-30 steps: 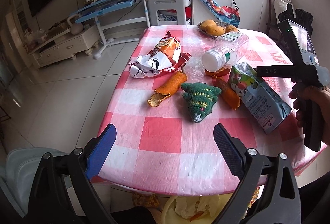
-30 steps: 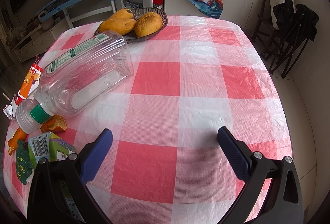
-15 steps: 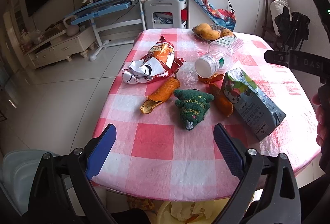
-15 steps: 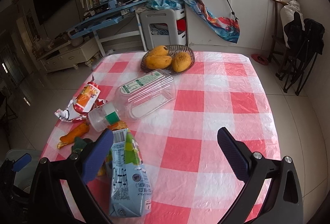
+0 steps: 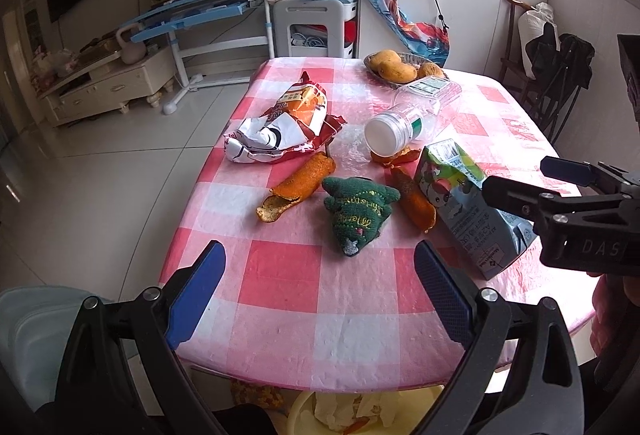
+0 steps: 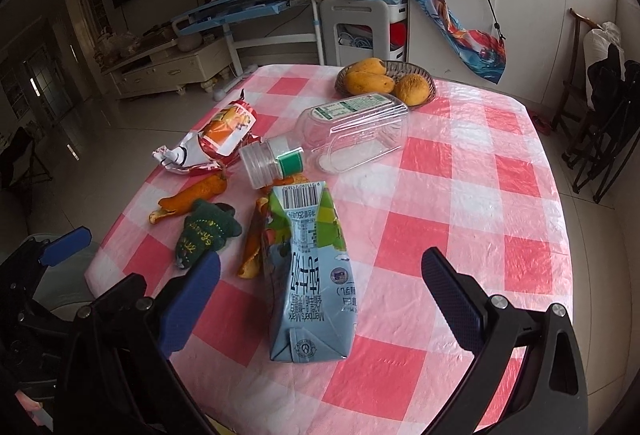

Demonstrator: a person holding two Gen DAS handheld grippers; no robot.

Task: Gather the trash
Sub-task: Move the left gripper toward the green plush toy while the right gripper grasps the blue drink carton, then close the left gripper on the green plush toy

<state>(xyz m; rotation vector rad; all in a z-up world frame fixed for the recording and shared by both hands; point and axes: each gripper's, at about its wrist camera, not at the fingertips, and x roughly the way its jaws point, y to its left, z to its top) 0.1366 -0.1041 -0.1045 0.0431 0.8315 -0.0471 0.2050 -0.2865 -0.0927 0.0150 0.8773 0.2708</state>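
On the pink checked table (image 5: 280, 263) lie a blue milk carton (image 5: 460, 195) (image 6: 308, 267), a clear plastic bottle (image 5: 408, 115) (image 6: 348, 135) on its side, a crumpled snack wrapper (image 5: 284, 127) (image 6: 216, 139) and orange peels (image 5: 300, 183) (image 5: 414, 201). A green knitted toy (image 5: 356, 211) (image 6: 204, 231) rests between the peels. My left gripper (image 5: 318, 283) hovers open over the table's near edge, short of the toy. My right gripper (image 6: 320, 287) is open, with the carton's near end lying between its fingers, untouched. It also shows at the right of the left wrist view (image 5: 532, 181).
A basket of mangoes (image 5: 400, 69) (image 6: 384, 79) stands at the table's far side behind the bottle. A yellow bin (image 5: 360, 411) with scraps sits under the near table edge. A desk, stool and cabinets line the back wall; a folded chair stands at the right.
My right gripper has drawn back from the bottle and far half of the table to the near edge, so the carton now lies between its fingers. The left gripper has pulled back slightly.
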